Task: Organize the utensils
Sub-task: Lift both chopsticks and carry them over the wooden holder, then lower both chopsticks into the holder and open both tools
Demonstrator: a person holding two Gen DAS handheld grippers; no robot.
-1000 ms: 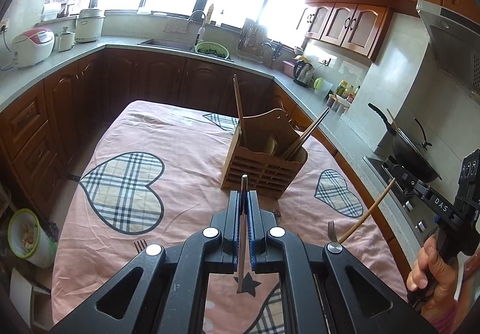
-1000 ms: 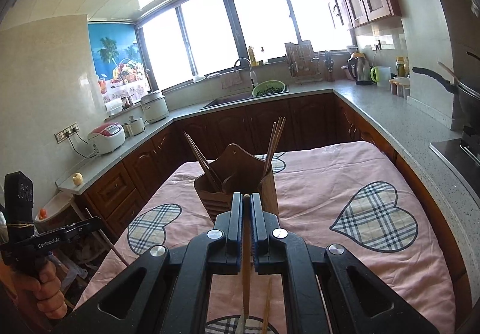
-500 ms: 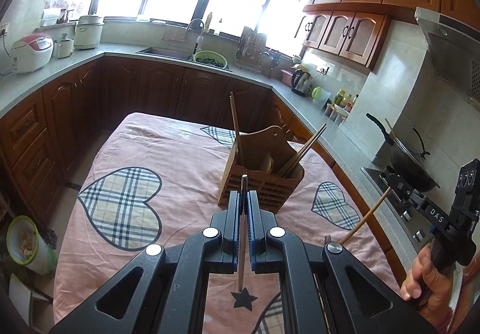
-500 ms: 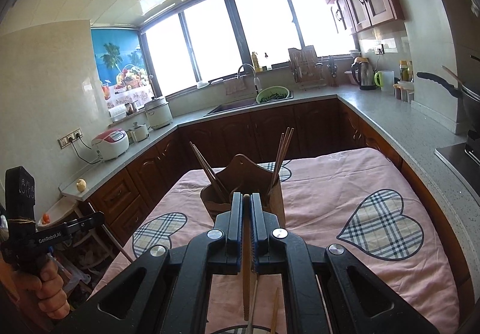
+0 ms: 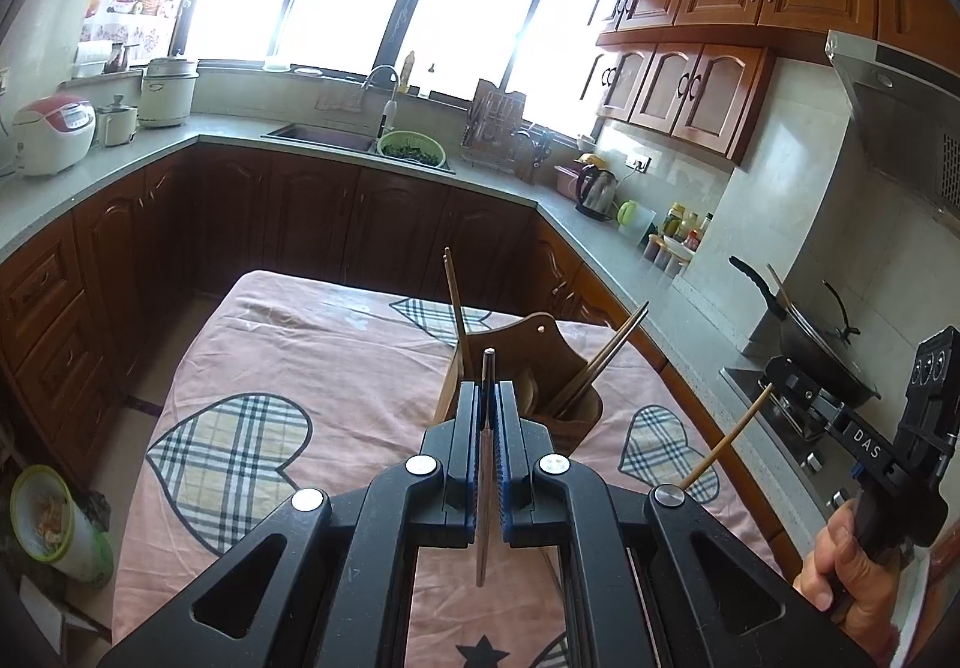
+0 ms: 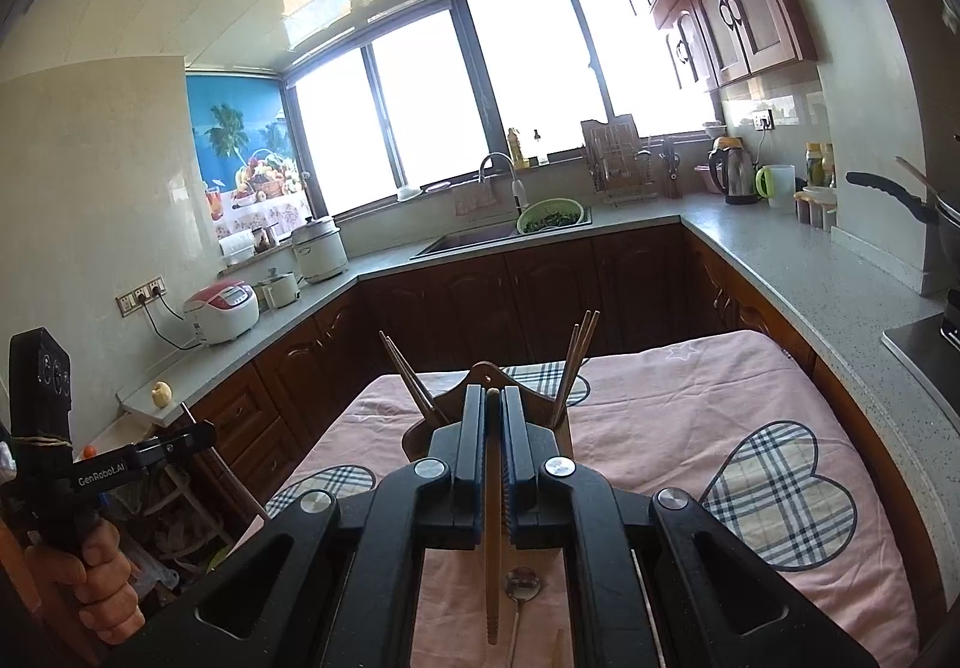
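A wooden utensil holder [image 5: 540, 368] stands on the pink table, with chopsticks leaning out of it; it also shows in the right wrist view [image 6: 432, 431]. My left gripper [image 5: 487, 398] is shut on a thin dark chopstick [image 5: 483, 464], held upright just before the holder. My right gripper [image 6: 493, 416] is shut on a light wooden chopstick [image 6: 493, 524], also close in front of the holder. The right gripper also shows at the right of the left wrist view [image 5: 864, 446], with its chopstick [image 5: 723, 443] sticking out. A metal spoon [image 6: 521, 590] lies on the cloth below the right gripper.
The table has a pink cloth with plaid hearts [image 5: 228, 446]. Counters run around it, with a sink [image 5: 324, 137], a rice cooker [image 5: 54, 134], a kettle [image 5: 597, 191] and a wok on the stove [image 5: 822, 362]. A bin [image 5: 54, 524] stands on the floor at the left.
Both grippers have risen and tilted upward, so the holder sits lower and closer behind the fingertips. Each still grips its chopstick.
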